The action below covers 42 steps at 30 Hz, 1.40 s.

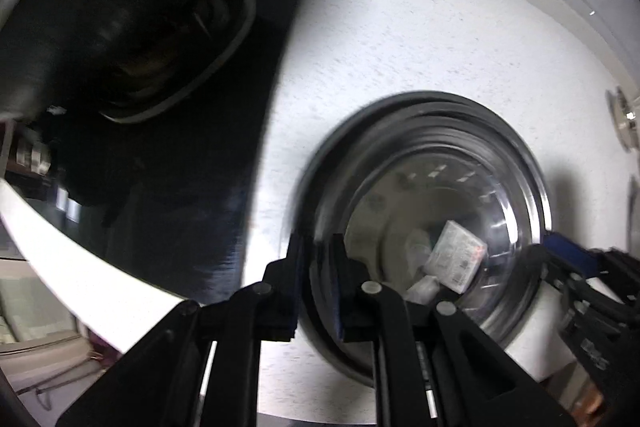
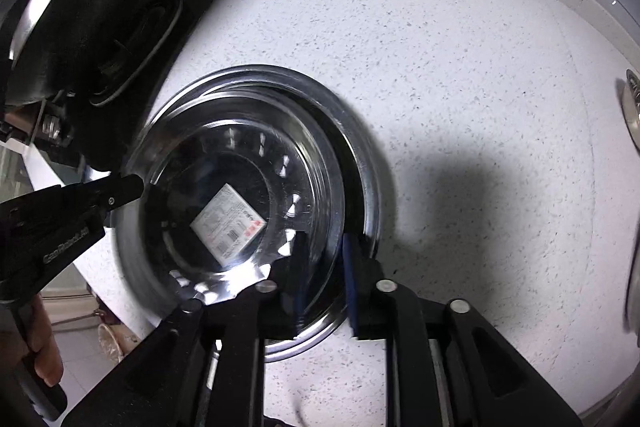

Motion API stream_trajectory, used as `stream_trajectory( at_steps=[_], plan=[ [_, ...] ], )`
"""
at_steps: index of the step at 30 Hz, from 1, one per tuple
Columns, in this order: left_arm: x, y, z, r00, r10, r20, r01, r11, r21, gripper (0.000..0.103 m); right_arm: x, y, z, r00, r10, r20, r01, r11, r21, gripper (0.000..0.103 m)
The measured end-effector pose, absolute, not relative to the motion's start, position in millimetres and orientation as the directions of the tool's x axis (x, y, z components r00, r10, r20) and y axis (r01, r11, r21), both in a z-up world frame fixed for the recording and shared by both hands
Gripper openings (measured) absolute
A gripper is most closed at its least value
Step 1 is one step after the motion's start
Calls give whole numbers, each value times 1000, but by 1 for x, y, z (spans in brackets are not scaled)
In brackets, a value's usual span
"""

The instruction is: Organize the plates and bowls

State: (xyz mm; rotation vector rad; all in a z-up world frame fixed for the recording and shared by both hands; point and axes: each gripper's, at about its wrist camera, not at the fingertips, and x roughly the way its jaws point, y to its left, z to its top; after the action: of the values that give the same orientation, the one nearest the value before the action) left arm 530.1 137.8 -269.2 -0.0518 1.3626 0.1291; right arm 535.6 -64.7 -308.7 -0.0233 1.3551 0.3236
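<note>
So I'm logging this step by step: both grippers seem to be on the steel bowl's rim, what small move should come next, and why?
Probably lower it straight down and seat it. The left gripper and right gripper pinch opposite sides of the steel bowl, which appears to sit nearly centred inside a wider steel plate on the counter. Both views are blurred, so contact underneath is unclear.

A shiny steel bowl (image 2: 240, 211) sits nested in a wider steel plate (image 2: 360, 155) on the white speckled counter, the plate's rim showing past the bowl on the far and right side. A white printed label (image 2: 228, 223) with red marks is stuck to the bowl's bottom. My right pads straddle its near-right rim, my left pads (image 1: 296, 267) its left rim (image 1: 320, 227).
</note>
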Motion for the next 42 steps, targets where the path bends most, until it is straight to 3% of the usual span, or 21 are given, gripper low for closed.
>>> stream_trajectory(
  at_steps=[1,2,3,8,15,18,21,24,28,36,42],
  plan=[
    [530,134,-264,213,79,-974,-114,992,56,13,533,-68,-304,185,233,-955,-242,952,185,47],
    [530,131,-258,225,86,-971,-103,993,63,13,532,-73,-297,205,222,-953,-241,955,170,75],
    [528,125,-251,236,83,-968,-89,994,63,13,531,-77,-288,248,202,-947,-242,960,142,79],
    [530,98,-217,285,23,-958,-14,1000,20,13,533,-120,-257,341,192,-920,-187,973,133,82],
    [548,11,-182,373,-132,-919,194,979,-62,13,523,-238,-223,443,114,-889,58,986,155,86],
    [562,-37,-183,297,-230,-927,307,942,-135,13,508,-298,-213,473,48,-880,181,972,150,86],
    [575,-94,-188,241,-222,-945,372,920,-121,13,483,-360,-206,488,-24,-873,313,938,149,86],
    [579,-144,-183,279,-223,-934,436,896,-84,29,457,-410,-202,483,-87,-871,419,897,143,86],
    [598,-206,-188,216,-288,-933,524,840,-138,44,432,-463,-209,466,-145,-873,527,838,142,86],
    [605,-326,-212,101,-312,-945,625,759,-183,47,417,-540,-237,410,-179,-894,634,761,138,86],
    [609,-375,-231,37,-294,-955,634,745,-205,47,438,-564,-267,399,-119,-909,647,739,187,86]
  ],
)
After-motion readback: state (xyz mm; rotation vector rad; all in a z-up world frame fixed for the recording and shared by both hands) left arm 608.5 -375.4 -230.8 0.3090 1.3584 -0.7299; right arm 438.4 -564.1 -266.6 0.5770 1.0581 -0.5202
